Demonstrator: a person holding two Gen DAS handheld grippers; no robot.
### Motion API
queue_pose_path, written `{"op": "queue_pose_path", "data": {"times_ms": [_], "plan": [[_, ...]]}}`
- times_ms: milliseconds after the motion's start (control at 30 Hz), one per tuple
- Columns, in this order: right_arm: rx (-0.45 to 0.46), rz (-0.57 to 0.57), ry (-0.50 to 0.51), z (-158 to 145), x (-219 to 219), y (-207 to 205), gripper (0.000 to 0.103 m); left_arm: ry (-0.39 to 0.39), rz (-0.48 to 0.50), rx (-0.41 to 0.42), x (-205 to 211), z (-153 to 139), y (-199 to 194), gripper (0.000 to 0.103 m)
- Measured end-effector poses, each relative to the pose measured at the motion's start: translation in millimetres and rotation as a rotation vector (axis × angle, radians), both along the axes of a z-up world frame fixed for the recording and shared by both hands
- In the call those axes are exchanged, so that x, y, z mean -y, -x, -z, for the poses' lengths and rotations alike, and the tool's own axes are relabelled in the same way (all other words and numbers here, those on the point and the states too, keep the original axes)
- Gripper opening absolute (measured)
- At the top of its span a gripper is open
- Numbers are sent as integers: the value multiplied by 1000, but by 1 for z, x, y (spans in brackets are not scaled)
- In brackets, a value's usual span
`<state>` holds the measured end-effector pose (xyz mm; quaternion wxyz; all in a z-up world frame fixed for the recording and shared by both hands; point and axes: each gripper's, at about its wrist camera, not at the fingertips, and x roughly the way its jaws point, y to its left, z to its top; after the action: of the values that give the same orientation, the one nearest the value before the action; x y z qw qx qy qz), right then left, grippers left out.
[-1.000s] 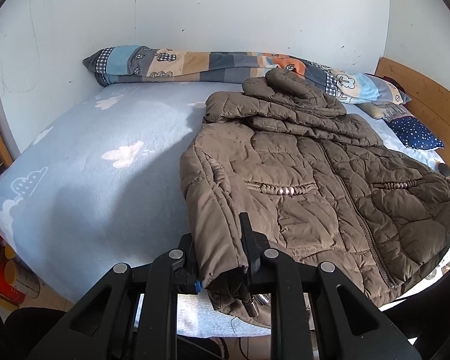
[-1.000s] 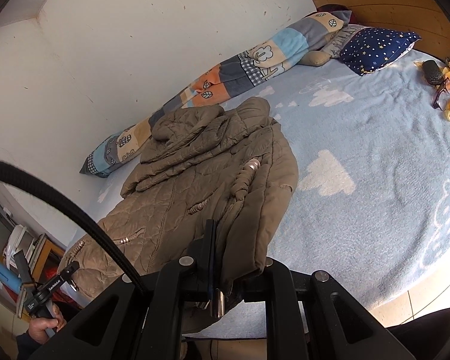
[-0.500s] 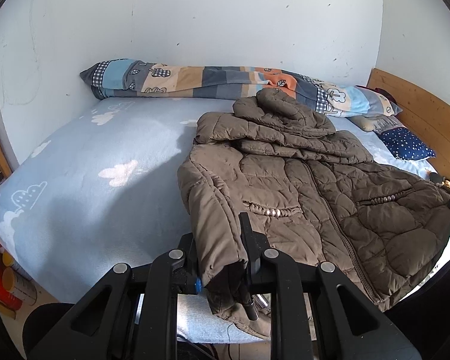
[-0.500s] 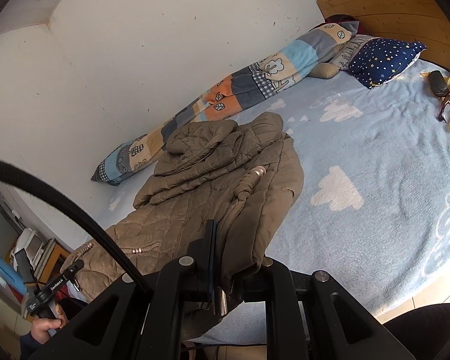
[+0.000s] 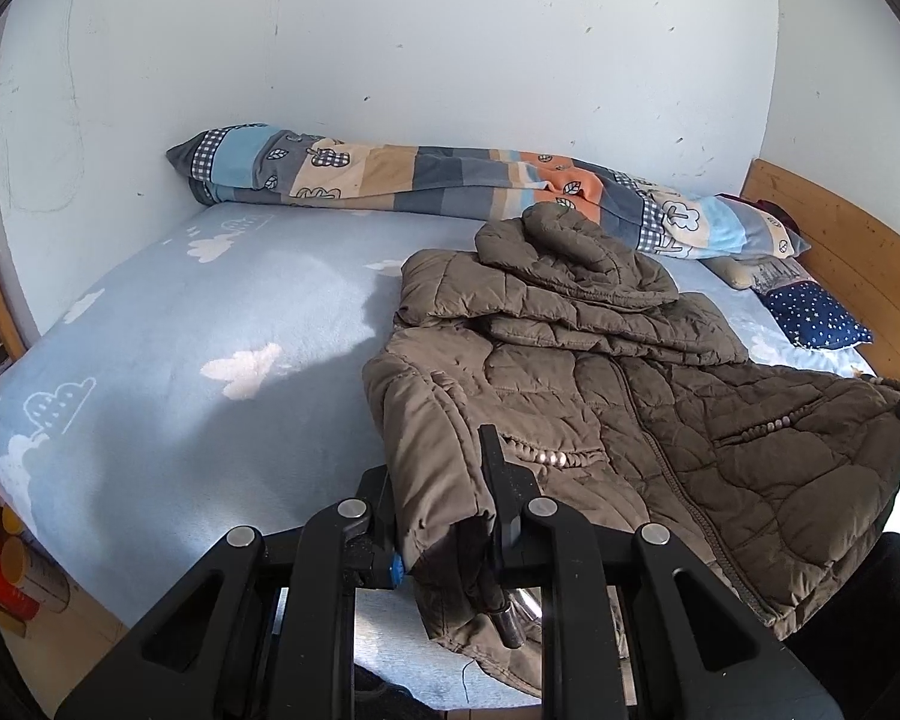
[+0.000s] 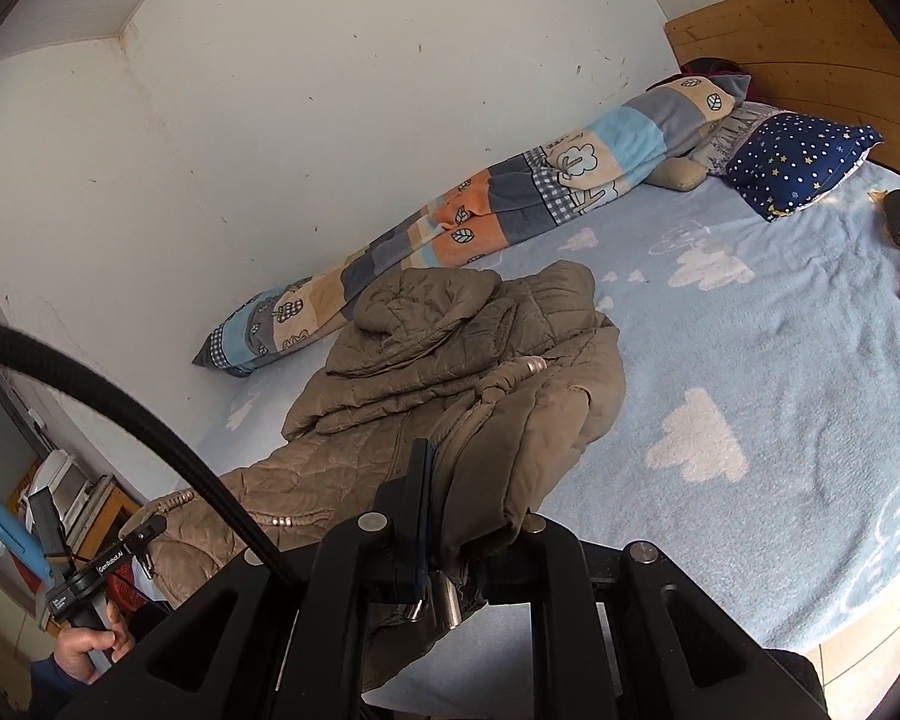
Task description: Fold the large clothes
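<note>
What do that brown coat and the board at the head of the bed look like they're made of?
The coat looks like quilted synthetic padding with a matte shell: stitched puffy panels and a soft sheen suggest it. The headboard appears to be light, plain-finished wood, judging by its visible grain and plank seams.

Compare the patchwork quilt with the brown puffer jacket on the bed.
The patchwork quilt is multicoloured with leaf and tree prints; the brown puffer jacket is one plain colour. The quilt is rolled into a long bundle against the wall; the jacket is spread out, hood toward the wall. The quilt lies untouched; the left gripper and right gripper each clamp the jacket's hem. Both rest on the blue cloud-print bedsheet.
</note>
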<state>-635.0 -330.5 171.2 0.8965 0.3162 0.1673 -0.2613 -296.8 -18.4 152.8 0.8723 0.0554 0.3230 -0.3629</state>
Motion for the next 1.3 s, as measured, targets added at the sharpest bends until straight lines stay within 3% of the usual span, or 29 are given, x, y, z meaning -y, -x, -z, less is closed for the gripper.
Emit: {"op": "queue_pose_path", "data": {"times_ms": [1300], "plan": [[59,-13,51,-52,39,-33,13,41,-14,77,38,-51,-58,19]]}}
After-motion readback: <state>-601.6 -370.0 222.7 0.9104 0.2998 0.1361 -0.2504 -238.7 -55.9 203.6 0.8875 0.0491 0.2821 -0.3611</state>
